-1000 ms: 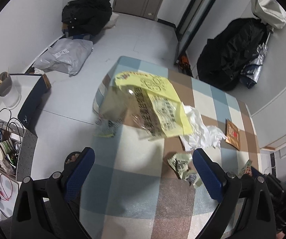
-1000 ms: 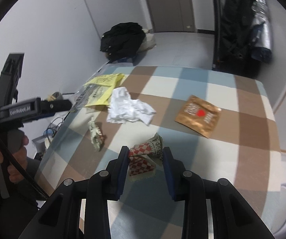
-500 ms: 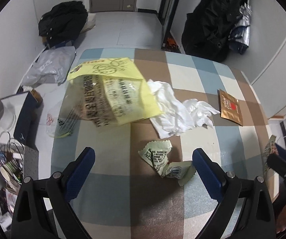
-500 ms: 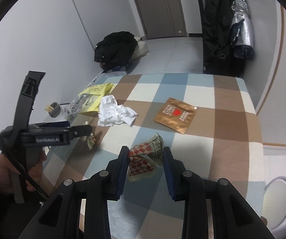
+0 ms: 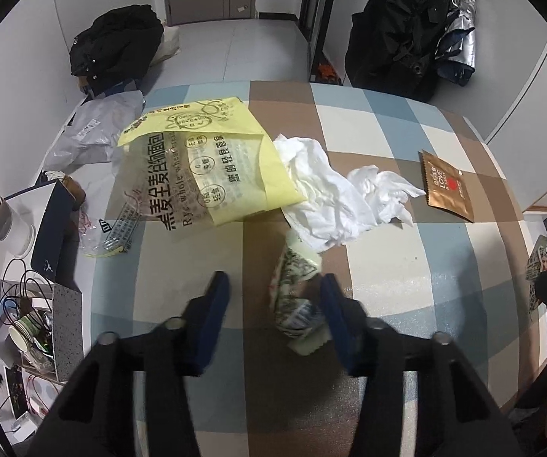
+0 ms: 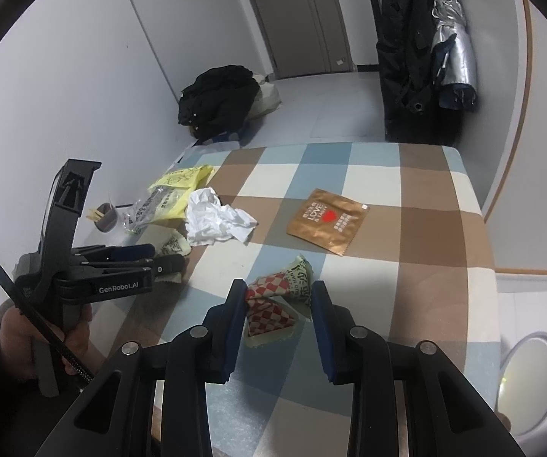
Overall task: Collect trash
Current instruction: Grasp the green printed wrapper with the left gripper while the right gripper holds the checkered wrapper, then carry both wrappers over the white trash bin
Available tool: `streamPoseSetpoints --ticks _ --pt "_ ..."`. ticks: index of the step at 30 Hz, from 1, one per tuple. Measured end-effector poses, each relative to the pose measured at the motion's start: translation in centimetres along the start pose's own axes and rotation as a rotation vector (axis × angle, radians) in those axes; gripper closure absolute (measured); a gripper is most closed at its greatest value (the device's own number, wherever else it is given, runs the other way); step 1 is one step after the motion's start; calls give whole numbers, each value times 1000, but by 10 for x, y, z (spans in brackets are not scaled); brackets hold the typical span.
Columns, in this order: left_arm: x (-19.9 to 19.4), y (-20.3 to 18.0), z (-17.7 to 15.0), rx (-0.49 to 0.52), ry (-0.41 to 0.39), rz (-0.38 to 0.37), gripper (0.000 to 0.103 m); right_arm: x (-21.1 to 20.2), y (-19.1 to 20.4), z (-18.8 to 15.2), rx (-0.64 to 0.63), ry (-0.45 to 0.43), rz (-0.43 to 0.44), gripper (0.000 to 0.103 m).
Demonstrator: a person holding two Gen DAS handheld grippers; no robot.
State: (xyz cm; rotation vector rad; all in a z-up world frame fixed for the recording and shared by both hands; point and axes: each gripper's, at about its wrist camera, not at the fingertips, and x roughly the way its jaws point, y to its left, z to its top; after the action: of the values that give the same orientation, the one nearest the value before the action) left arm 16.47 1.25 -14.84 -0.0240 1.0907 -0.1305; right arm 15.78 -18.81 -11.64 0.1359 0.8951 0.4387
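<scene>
Left hand-held gripper (image 5: 273, 301) closing around green wrapper (image 5: 294, 297) mid-table; right hand-held gripper (image 6: 278, 304) holds checkered wrapper (image 6: 273, 299)

Home room: checked tablecloth (image 6: 418, 228), hanging coats (image 6: 403, 38).

A desk (image 5: 380, 266) covered in a blue, brown and cream check cloth carries the litter. At its far left lies a yellow-and-clear bread bag (image 5: 205, 167), partly over the edge. Just right of it, touching, sits crumpled white tissue (image 5: 334, 198). Farther right, apart, a flat brown sachet (image 5: 447, 186) lies alone. Nearer, a crumpled green-printed wrapper (image 5: 292, 297) rests just below the tissue.
</scene>
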Motion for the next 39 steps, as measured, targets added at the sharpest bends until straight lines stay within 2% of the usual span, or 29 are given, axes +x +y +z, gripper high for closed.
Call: streamPoseSetpoints --ticks 1,2,14,19,28,39 --pt "0 1 0 -5 -2 -10 83 0 0 0 0 0 1 70" --pt "0 2 0 -12 -1 -17 84 0 0 0 0 0 1 70" --pt "-4 1 -4 -11 14 -28 85 -2 -1 0 9 -2 3 70" --pt "-15 1 -7 -1 35 -59 85 -9 -3 1 19 -19 8 70" --pt "-61 -22 3 32 -69 -106 85 -30 -9 1 34 -54 3 70" --pt "-116 -70 23 133 -188 -169 85 -102 -28 23 48 -200 5 70"
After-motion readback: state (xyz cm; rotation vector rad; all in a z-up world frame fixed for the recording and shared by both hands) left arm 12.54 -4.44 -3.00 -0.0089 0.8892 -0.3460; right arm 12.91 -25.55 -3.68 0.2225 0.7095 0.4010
